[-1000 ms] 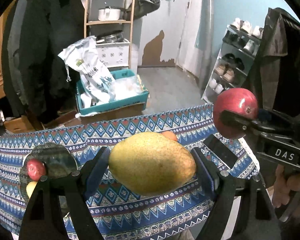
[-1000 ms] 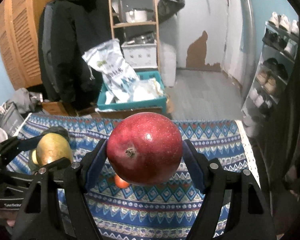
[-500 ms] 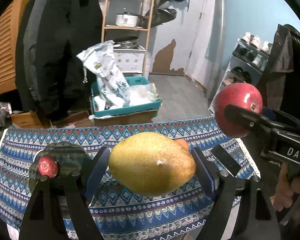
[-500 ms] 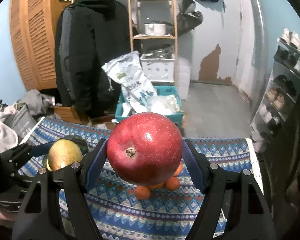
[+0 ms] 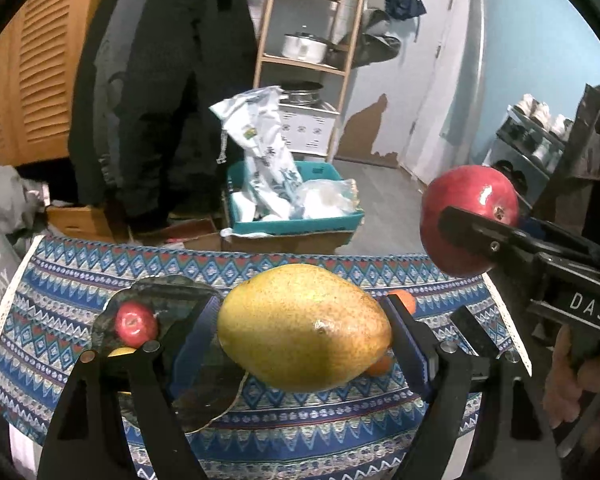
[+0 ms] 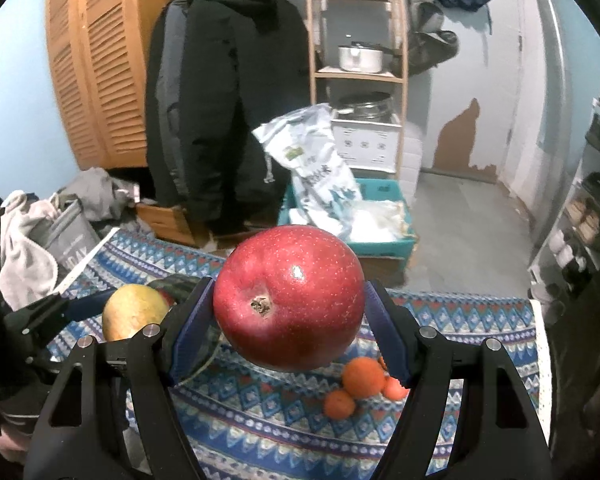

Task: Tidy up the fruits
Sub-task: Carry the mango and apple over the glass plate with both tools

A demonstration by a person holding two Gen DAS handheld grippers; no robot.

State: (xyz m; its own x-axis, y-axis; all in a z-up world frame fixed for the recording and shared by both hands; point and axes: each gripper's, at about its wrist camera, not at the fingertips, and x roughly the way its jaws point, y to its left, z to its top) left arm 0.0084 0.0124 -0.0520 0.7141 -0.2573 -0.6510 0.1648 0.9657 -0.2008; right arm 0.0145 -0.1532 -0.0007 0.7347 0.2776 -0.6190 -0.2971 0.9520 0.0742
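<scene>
Two grippers are raised above a desk (image 5: 60,280) covered in blue patterned cloth, each loaded. Left gripper (image 5: 304,336): jaws set wide, both pads pressed on the flanks of a yellow mango (image 5: 300,328) lying crosswise between them, clear of the cloth. Right gripper (image 6: 288,316): jaws likewise clamped on either side of a red pomegranate (image 6: 288,300), calyx facing the camera. Dark plate (image 5: 172,292) toward the desk's left edge carries a small red apple (image 5: 135,323). Three small oranges (image 6: 362,376) lie clustered nearer the right edge.
</scene>
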